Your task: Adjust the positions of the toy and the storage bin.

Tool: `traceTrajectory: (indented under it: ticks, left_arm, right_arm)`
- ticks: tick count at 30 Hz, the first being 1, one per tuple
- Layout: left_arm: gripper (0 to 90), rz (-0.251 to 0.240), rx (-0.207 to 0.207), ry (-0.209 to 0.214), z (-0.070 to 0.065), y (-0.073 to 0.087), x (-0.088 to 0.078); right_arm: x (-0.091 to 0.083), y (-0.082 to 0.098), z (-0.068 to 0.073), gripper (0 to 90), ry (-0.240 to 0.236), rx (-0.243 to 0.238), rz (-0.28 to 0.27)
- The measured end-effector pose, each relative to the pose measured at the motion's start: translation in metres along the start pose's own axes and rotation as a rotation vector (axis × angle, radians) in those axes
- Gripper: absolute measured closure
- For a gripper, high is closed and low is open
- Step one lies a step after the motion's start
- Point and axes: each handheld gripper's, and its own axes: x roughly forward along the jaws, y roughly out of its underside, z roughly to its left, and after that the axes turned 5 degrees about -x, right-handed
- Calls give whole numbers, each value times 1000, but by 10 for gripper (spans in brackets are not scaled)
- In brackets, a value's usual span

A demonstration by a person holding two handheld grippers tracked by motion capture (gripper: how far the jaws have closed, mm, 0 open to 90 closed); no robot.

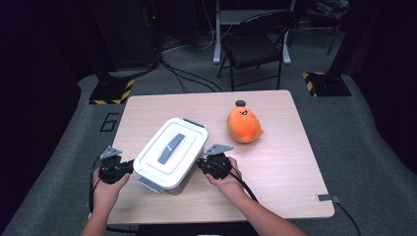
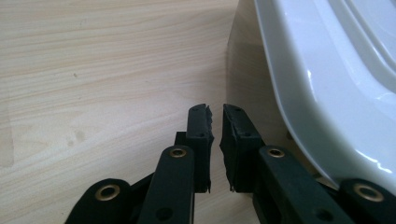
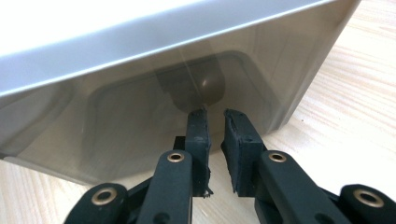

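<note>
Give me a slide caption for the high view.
Two shut grippers, left and right, flank a white lidded box; orange plush sits beyond.

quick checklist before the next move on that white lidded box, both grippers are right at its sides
1. Left gripper shut, nothing between the jaws: ok.
2. Right gripper shut, empty, facing the box's translucent side wall: ok.
3. Grippers flank the box on opposite sides: ok.
4. Lid seated on the box: ok.
5. End latches locked: cannot tell.
6. Orange plush toy stands apart from the box on the table: ok.
</note>
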Motion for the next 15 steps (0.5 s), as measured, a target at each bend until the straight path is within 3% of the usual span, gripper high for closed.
traceTrajectory:
  ticks: [15]
  left_arm:
    - [818, -8, -20, 0, 6, 1, -3]
  right_arm:
    - [15, -10, 0, 797, 5, 11, 5]
